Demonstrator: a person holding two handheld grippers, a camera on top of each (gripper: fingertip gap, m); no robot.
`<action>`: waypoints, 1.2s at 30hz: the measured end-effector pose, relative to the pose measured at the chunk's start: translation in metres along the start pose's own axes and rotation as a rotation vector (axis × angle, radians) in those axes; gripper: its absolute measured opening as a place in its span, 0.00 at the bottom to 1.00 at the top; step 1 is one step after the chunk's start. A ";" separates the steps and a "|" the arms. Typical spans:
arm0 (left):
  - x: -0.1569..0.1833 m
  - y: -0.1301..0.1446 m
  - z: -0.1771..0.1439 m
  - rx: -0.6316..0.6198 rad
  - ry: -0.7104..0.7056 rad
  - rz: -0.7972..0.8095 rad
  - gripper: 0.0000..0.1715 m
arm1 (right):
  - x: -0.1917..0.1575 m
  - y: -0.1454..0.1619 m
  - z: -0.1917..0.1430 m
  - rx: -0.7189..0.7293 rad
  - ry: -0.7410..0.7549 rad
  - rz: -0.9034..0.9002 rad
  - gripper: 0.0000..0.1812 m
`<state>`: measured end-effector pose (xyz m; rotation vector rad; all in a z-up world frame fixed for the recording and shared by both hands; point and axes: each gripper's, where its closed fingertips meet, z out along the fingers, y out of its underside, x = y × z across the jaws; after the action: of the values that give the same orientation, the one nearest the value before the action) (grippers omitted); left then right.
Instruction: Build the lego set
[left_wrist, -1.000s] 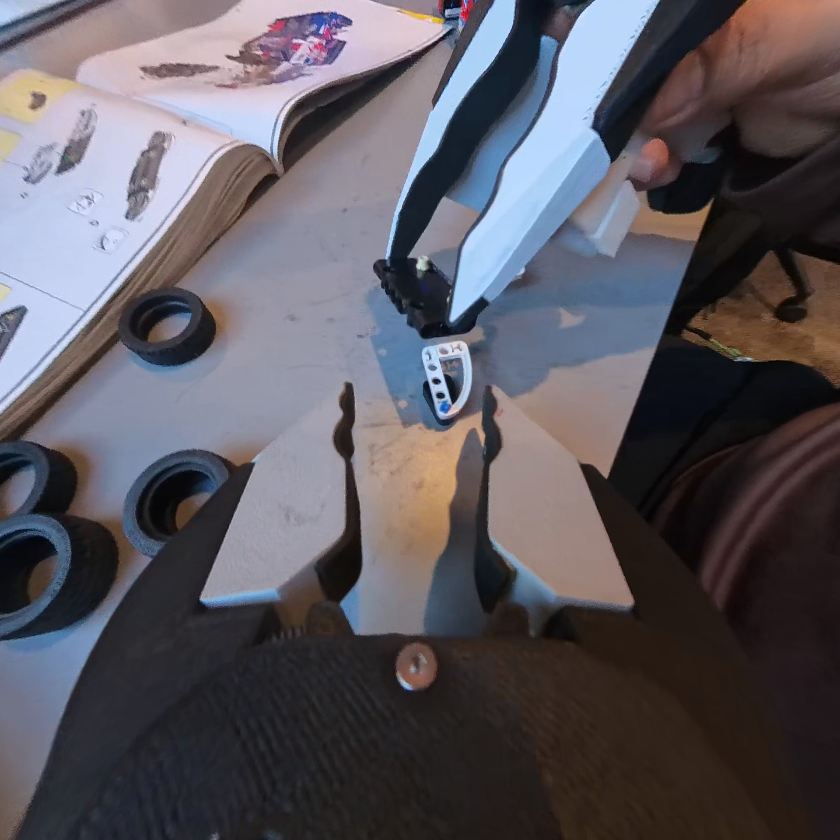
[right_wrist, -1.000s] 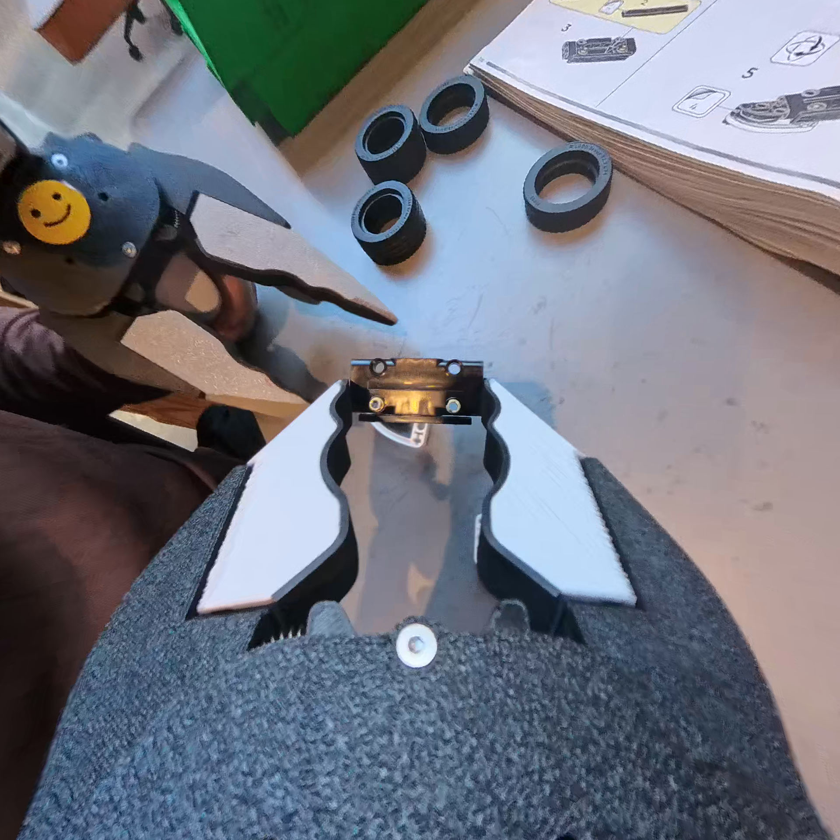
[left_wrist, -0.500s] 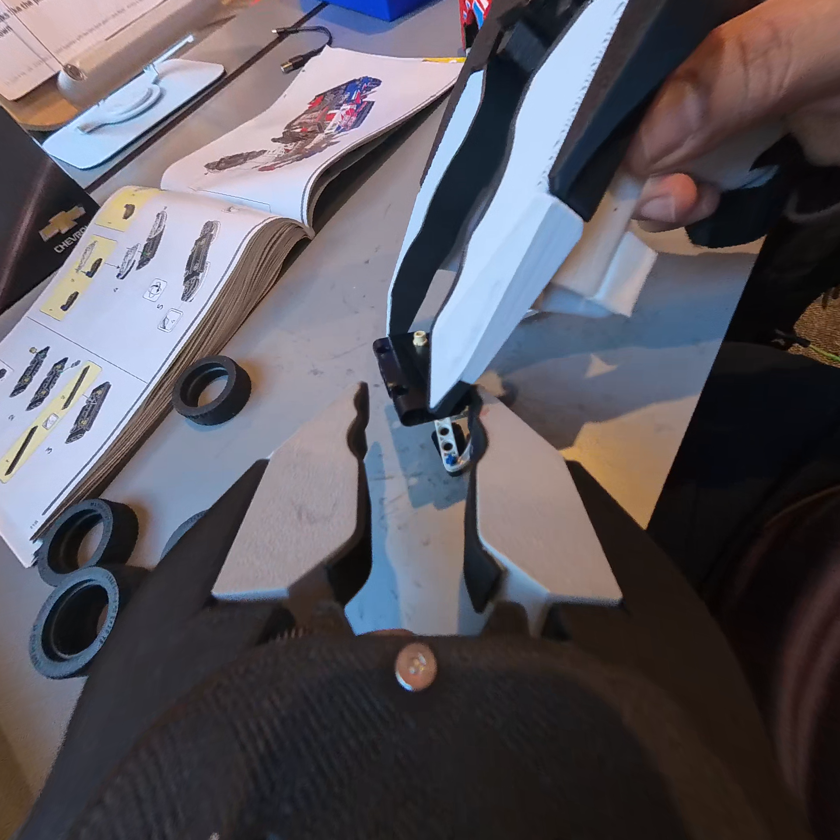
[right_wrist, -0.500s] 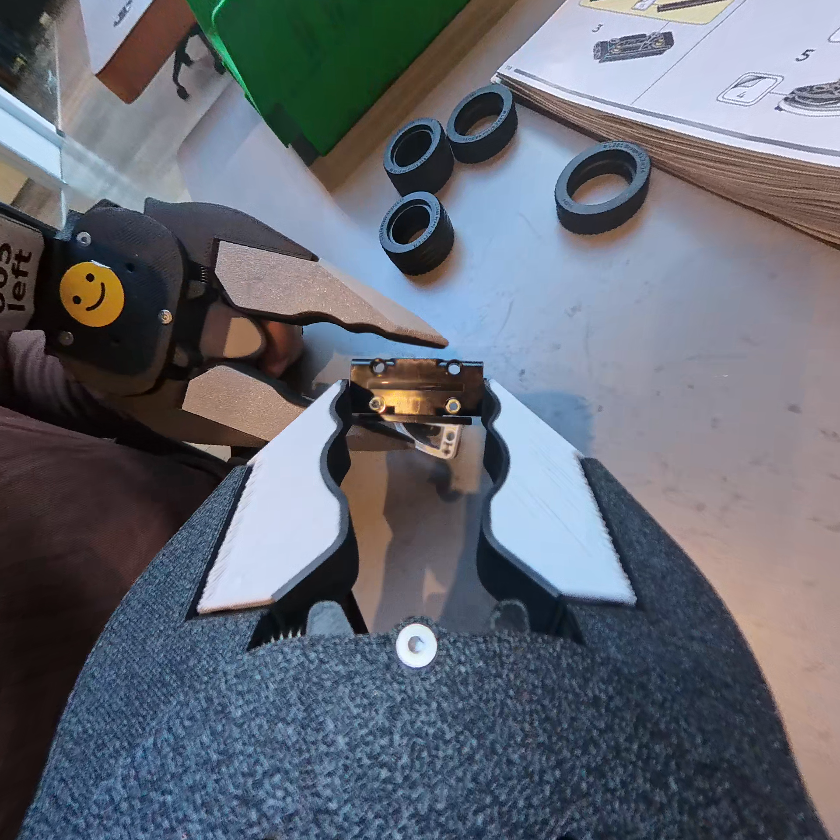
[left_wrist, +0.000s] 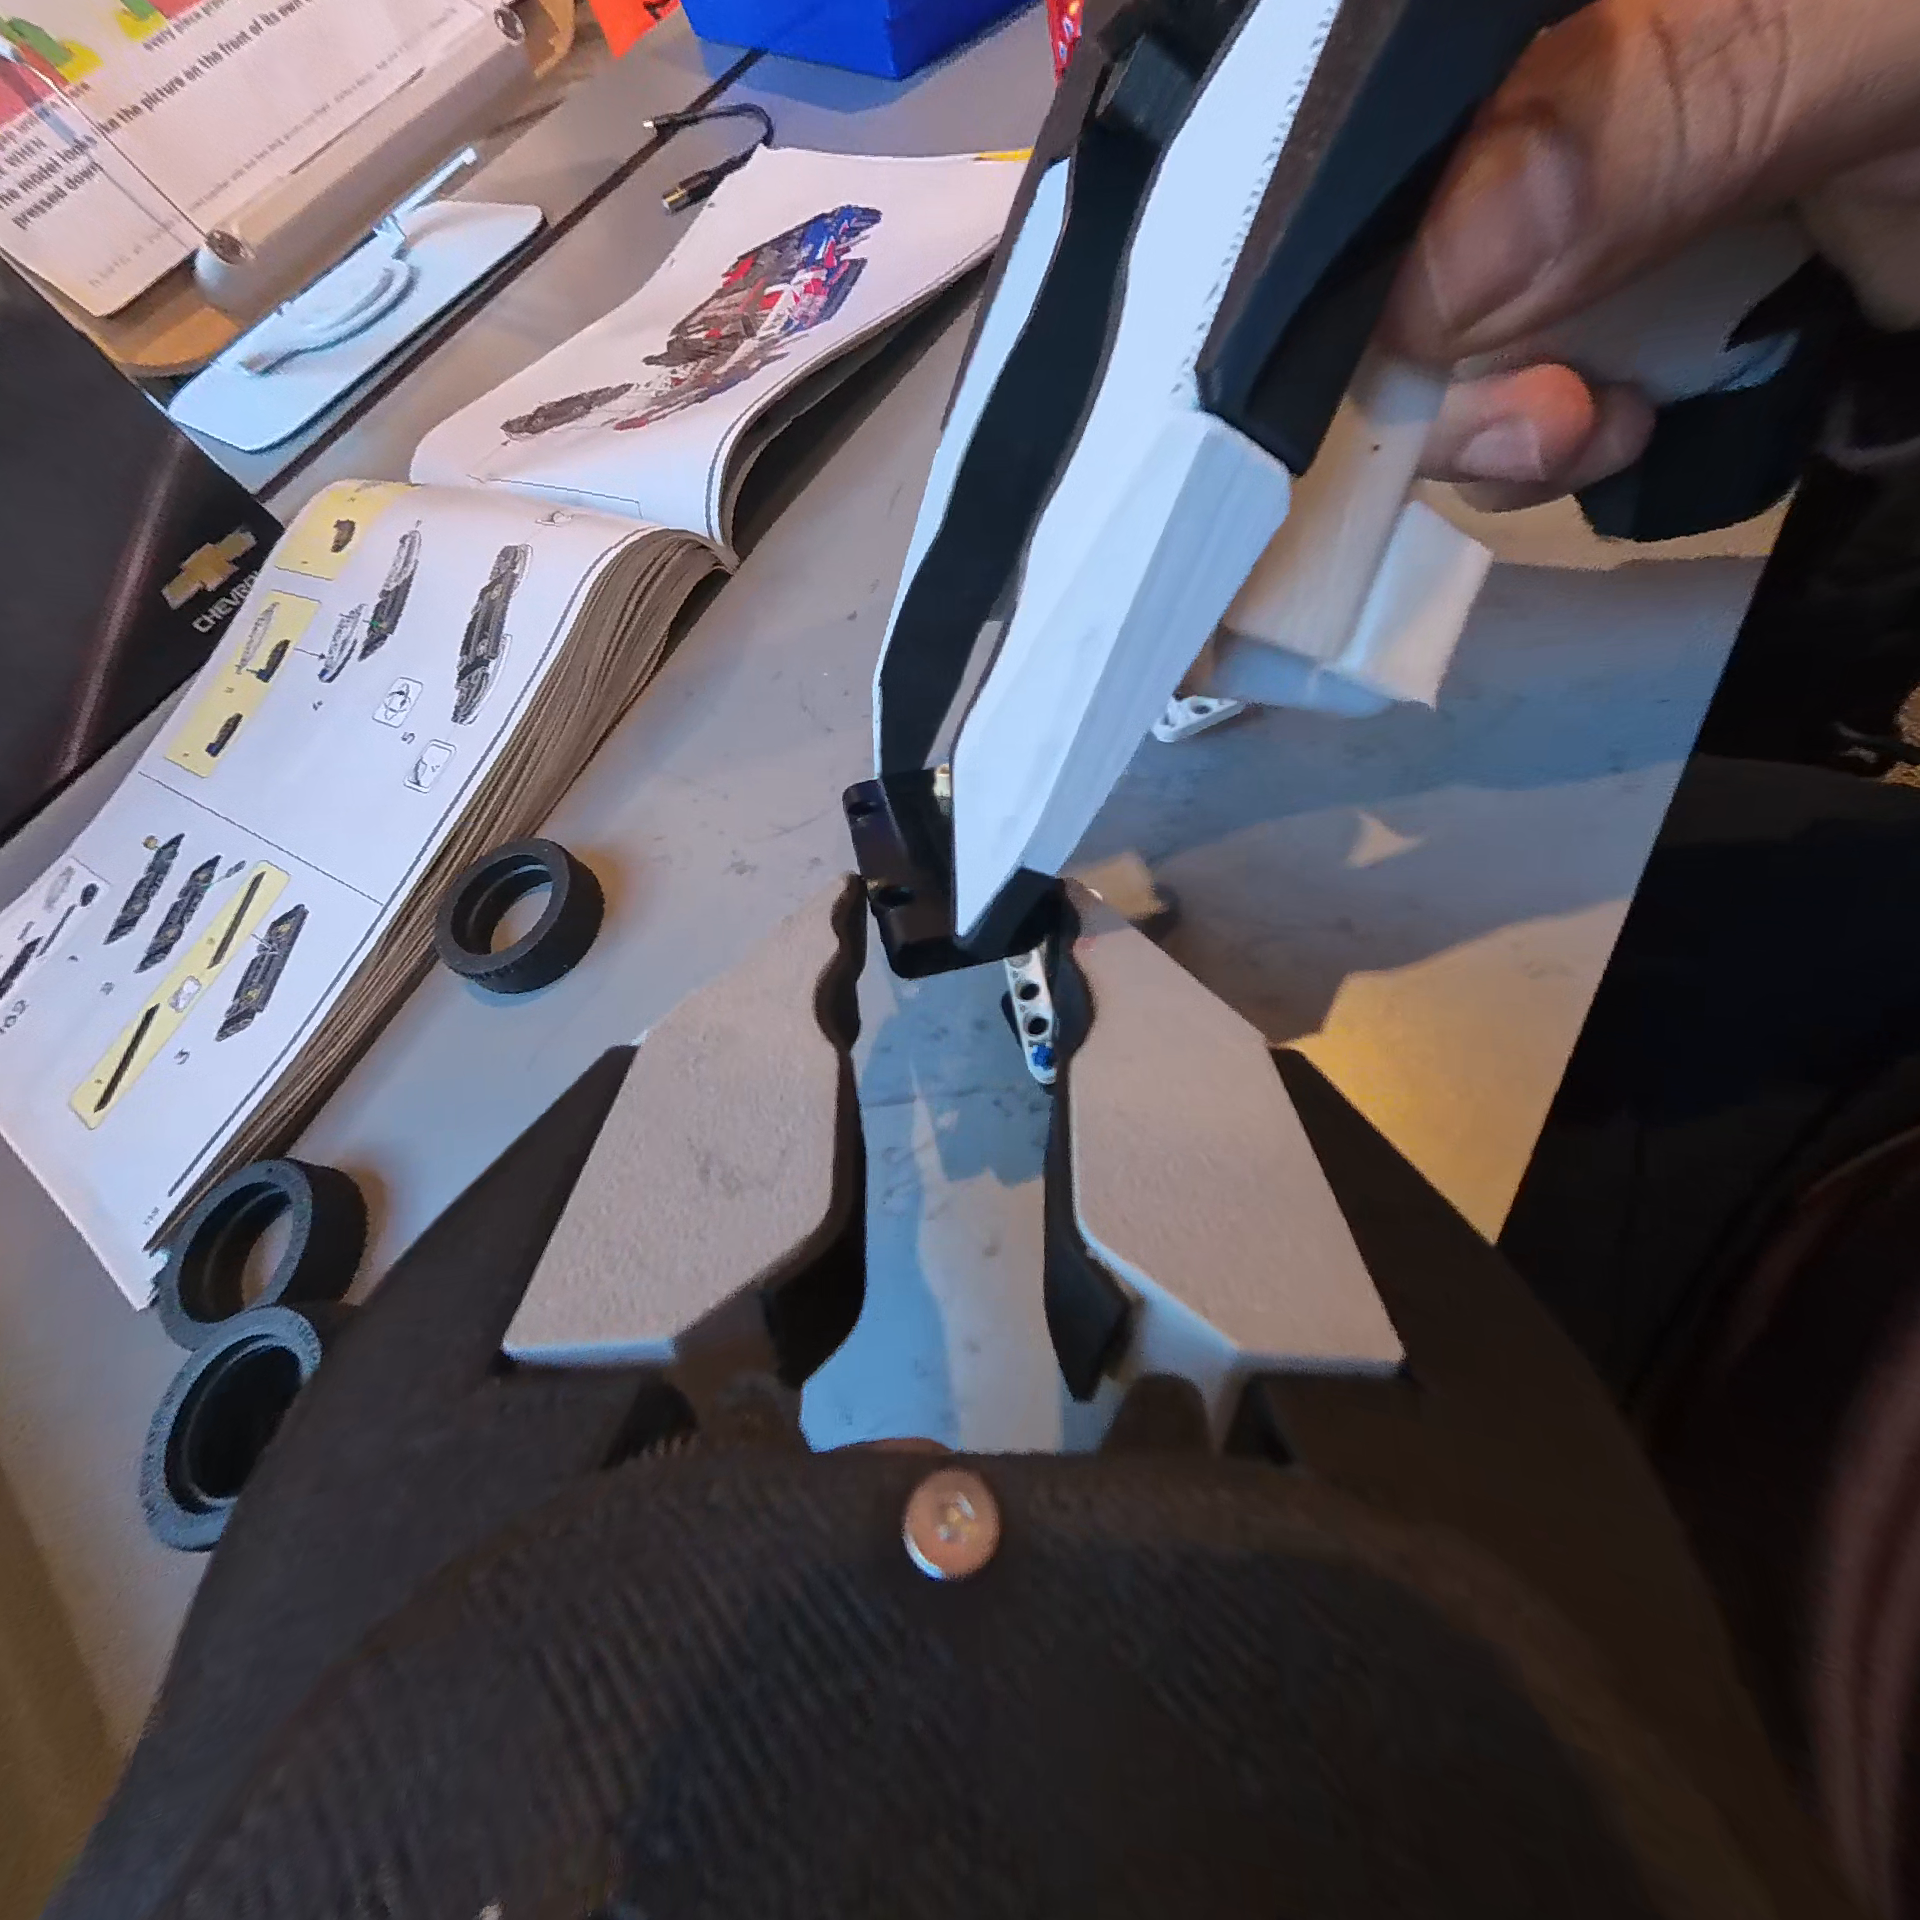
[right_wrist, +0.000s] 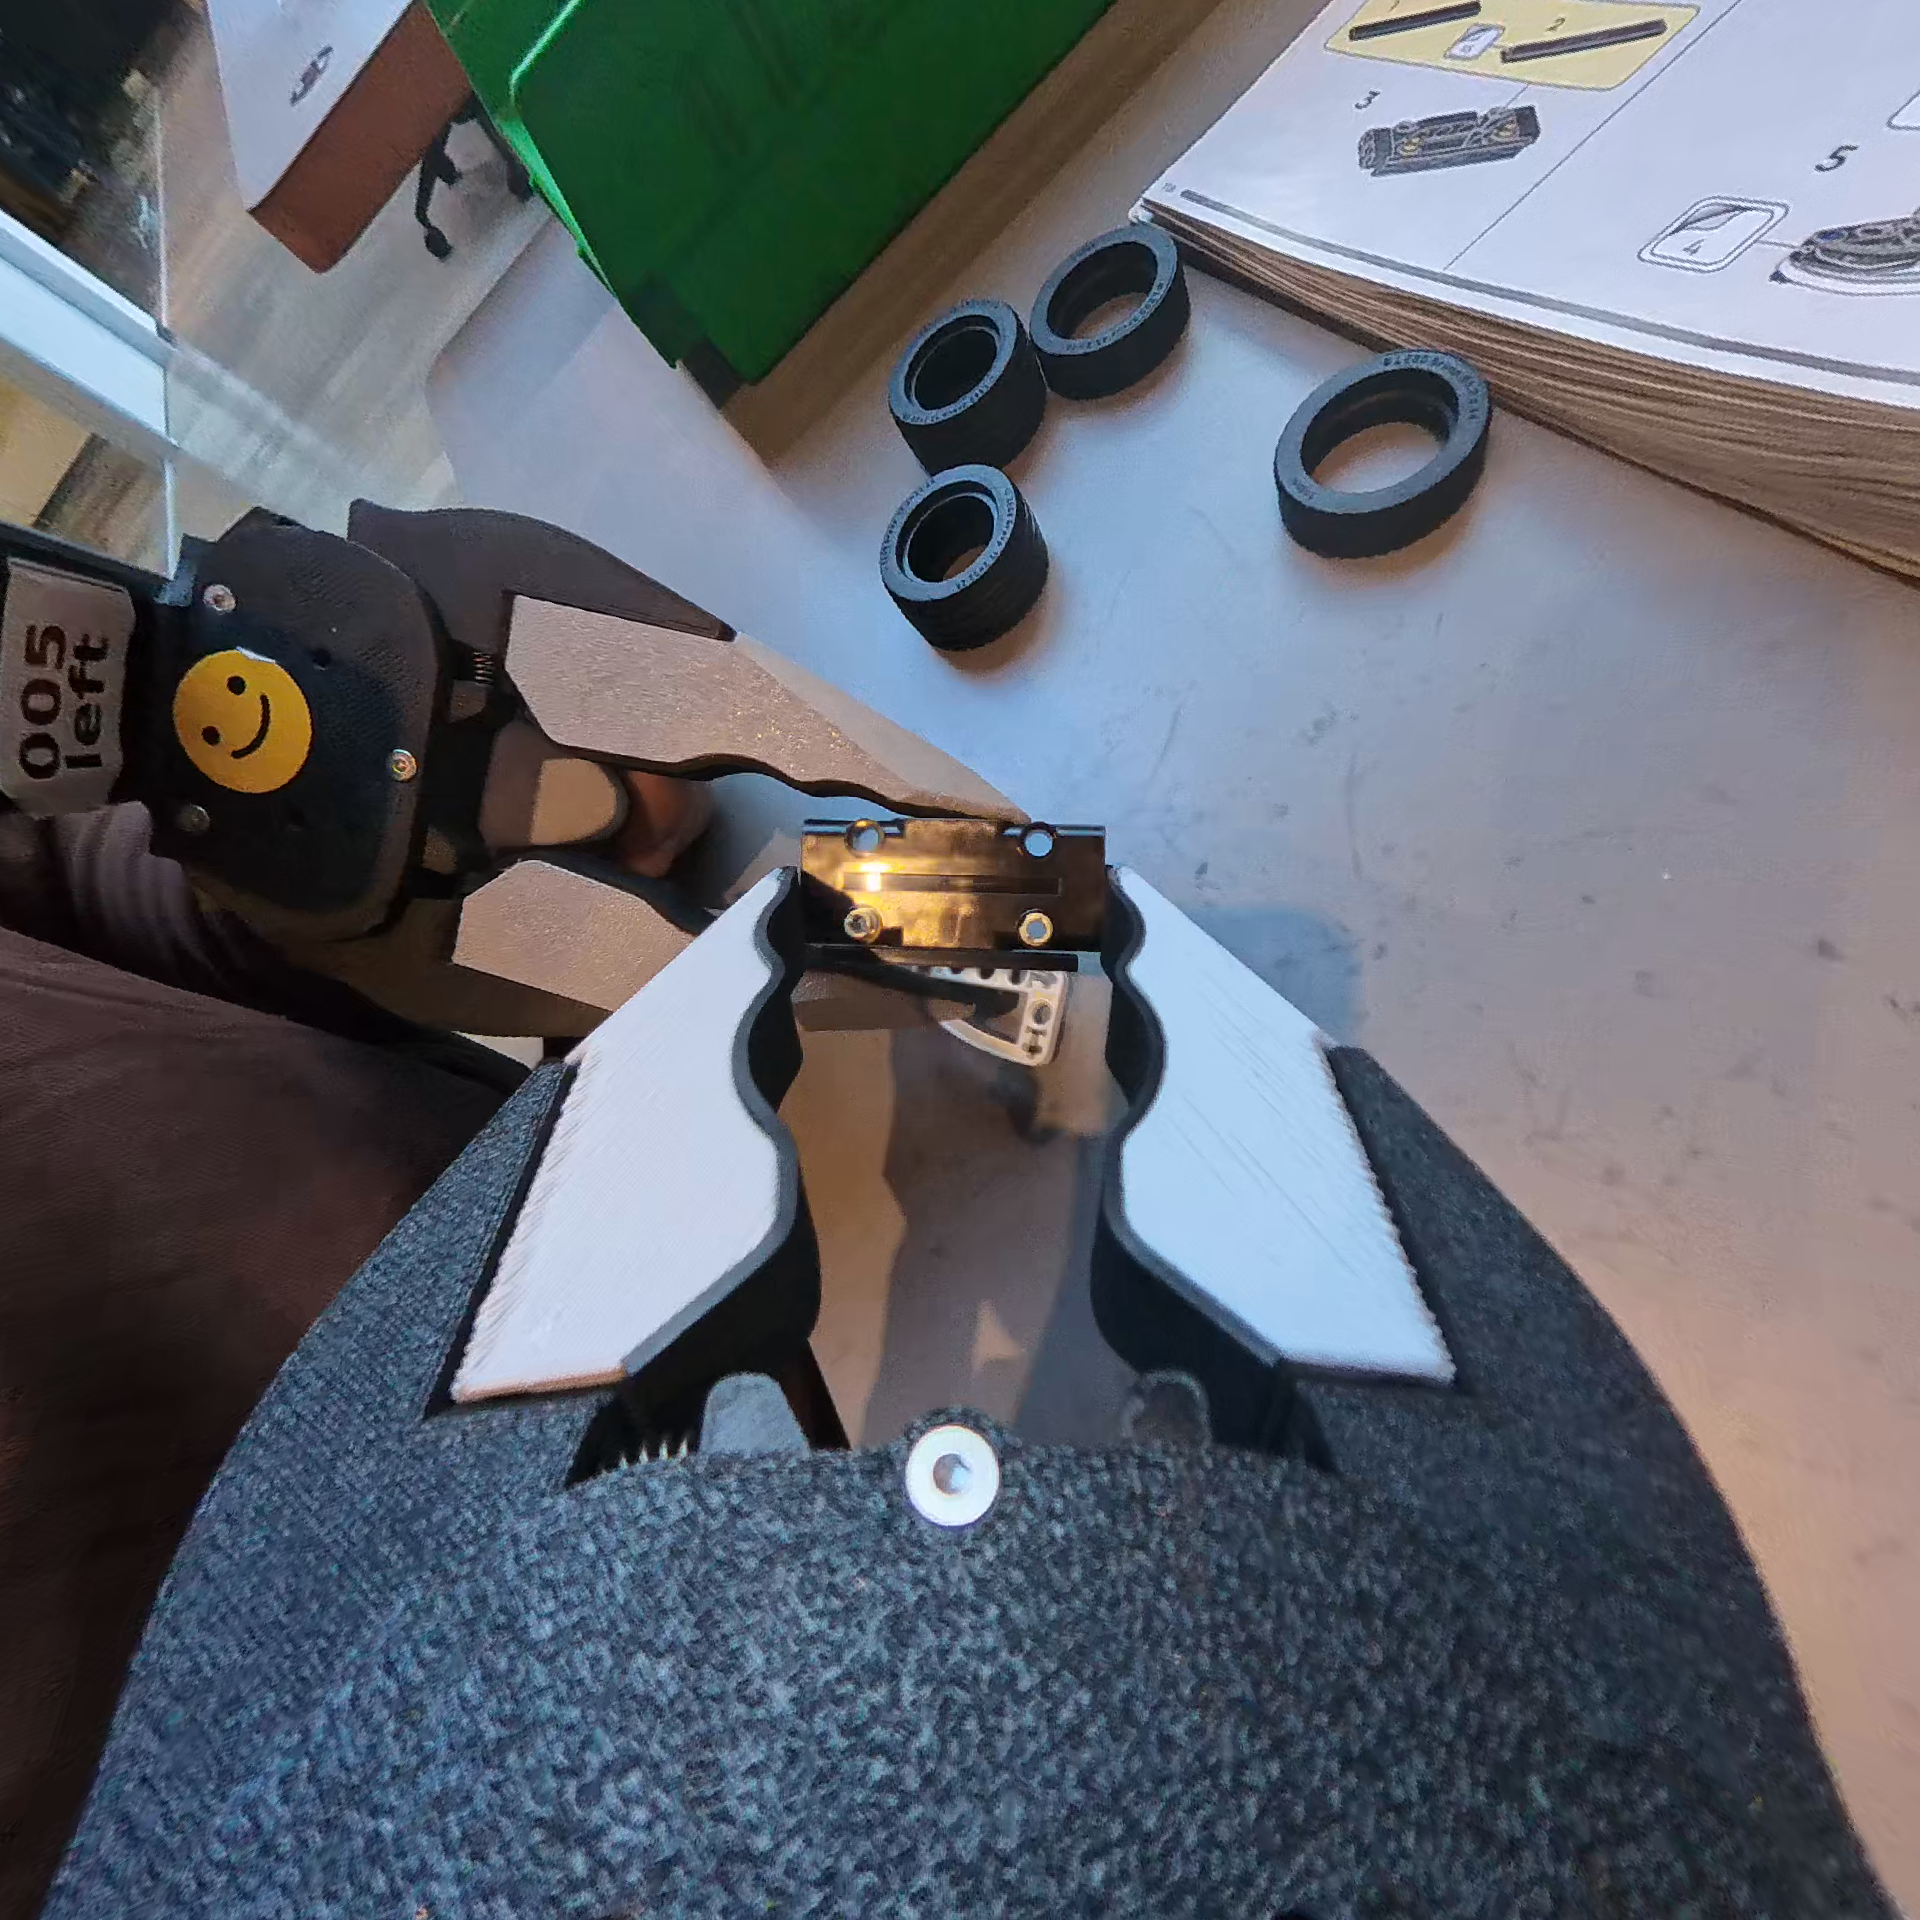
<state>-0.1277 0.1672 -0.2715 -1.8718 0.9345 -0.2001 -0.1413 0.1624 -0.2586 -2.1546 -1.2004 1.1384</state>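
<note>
My right gripper (right_wrist: 951, 899) is shut on a black lego block (right_wrist: 951, 883) with pin holes and holds it just above the table. In the left wrist view it (left_wrist: 961, 914) comes down from the upper right with the block (left_wrist: 899, 883). A small white curved lego piece (left_wrist: 1037, 1013) with a blue pin stands on the table under the block. It also shows in the right wrist view (right_wrist: 1013, 1013). My left gripper (left_wrist: 961, 925) is open, its grey fingertips either side of the white piece, which sits close to the right finger (left_wrist: 1164, 1143). I cannot tell if they touch.
Several black tyres (right_wrist: 961, 556) lie on the grey table (right_wrist: 1558, 831), beside an open instruction booklet (left_wrist: 364, 727). A green bin (right_wrist: 779, 156) stands beyond the table. A small white part (left_wrist: 1200, 717) lies behind the right gripper. The table edge (left_wrist: 1621, 935) runs close on the right. Both grippers' tips are close together, under 4 cm apart.
My left gripper has moved forward so its fingertips now flank the white piece, and its jaws have narrowed a little. The right gripper still holds the black block over it.
</note>
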 end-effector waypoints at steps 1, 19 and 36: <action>-0.001 0.000 -0.001 0.004 -0.007 0.006 0.18 | 0.000 0.000 0.000 0.002 -0.003 0.001 0.31; -0.009 -0.015 -0.017 0.159 0.020 -0.074 0.17 | -0.008 -0.002 -0.016 0.066 -0.069 -0.049 0.27; -0.012 -0.021 -0.024 0.227 0.050 -0.122 0.17 | 0.005 0.001 -0.024 0.101 -0.063 -0.043 0.25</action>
<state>-0.1372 0.1630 -0.2388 -1.7200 0.7961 -0.4116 -0.1196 0.1667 -0.2472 -2.0230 -1.1836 1.2297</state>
